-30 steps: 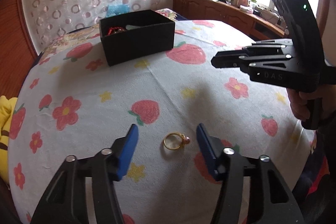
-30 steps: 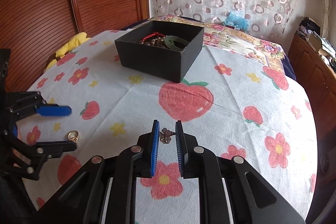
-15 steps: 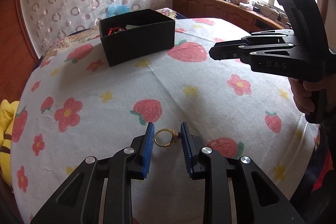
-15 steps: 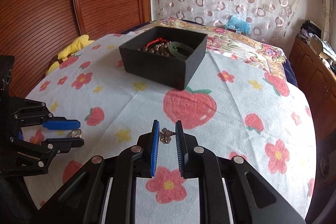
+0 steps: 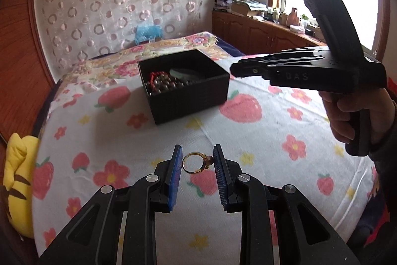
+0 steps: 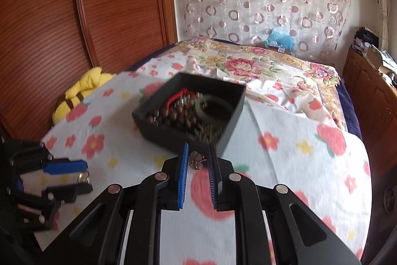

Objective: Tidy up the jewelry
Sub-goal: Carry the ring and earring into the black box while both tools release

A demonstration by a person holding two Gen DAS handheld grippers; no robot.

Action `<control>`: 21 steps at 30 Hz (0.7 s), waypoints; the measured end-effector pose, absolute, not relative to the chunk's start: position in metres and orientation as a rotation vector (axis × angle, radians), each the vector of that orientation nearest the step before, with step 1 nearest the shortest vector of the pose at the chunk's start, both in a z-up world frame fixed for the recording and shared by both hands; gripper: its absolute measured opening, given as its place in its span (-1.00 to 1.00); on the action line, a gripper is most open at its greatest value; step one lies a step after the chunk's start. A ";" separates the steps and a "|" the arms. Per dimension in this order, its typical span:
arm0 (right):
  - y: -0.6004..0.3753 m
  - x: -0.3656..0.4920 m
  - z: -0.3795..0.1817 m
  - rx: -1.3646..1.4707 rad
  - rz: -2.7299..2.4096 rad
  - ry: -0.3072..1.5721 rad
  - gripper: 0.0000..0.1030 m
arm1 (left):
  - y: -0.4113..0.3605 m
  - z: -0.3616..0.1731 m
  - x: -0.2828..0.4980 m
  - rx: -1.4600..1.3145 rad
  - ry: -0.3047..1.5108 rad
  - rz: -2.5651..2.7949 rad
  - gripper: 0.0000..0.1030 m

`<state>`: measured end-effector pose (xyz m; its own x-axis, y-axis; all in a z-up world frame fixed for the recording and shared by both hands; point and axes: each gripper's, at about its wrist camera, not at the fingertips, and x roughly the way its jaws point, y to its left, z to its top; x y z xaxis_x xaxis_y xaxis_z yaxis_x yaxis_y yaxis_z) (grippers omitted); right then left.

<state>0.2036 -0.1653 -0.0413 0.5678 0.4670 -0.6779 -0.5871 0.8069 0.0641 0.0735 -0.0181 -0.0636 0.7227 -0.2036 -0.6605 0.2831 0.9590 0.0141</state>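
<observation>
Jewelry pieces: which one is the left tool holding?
The gold ring with a small stone, pinched between the left tool. The right tool holds a clover-shaped piece; the beads and green bangle lie in the black box.

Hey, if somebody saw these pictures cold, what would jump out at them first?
Probably the gold ring pinched in the left hand-held gripper above the strawberry-print cloth. Next, the right hand-held gripper clamps a small clover-shaped piece. Just beyond both sits the open black box, holding dark beads and a green bangle.
</observation>
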 end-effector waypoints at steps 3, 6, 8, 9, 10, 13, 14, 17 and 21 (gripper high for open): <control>-0.154 0.224 -0.035 -0.173 0.618 0.740 -0.67 | -0.015 -0.056 0.084 0.120 0.697 -0.259 -0.53; -0.144 0.243 -0.032 -0.173 0.607 0.747 -0.67 | -0.010 -0.051 0.102 0.098 0.704 -0.256 -0.53; -0.139 0.258 -0.033 -0.158 0.604 0.762 -0.67 | -0.007 -0.048 0.115 0.095 0.699 -0.241 -0.53; -0.137 0.263 -0.033 -0.155 0.603 0.766 -0.67 | -0.006 -0.047 0.121 0.090 0.701 -0.235 -0.53; -0.134 0.269 -0.033 -0.155 0.600 0.769 -0.67 | -0.004 -0.046 0.125 0.087 0.702 -0.231 -0.53; -0.130 0.286 -0.036 -0.134 0.598 0.792 -0.66 | 0.000 -0.044 0.139 0.084 0.698 -0.211 -0.53; -0.129 0.292 -0.038 -0.123 0.597 0.800 -0.66 | 0.000 -0.043 0.141 0.082 0.697 -0.208 -0.53; -0.128 0.302 -0.040 -0.097 0.610 0.818 -0.65 | 0.004 -0.040 0.151 0.071 0.693 -0.199 -0.53; -0.133 0.308 -0.037 -0.087 0.601 0.819 -0.49 | 0.002 -0.038 0.159 0.078 0.681 -0.195 -0.53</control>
<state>0.3080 -0.1329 -0.0369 0.5272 0.4698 -0.7080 -0.5353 0.8308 0.1527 0.1589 0.0020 -0.0376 0.7595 -0.1533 -0.6322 0.2044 0.9789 0.0081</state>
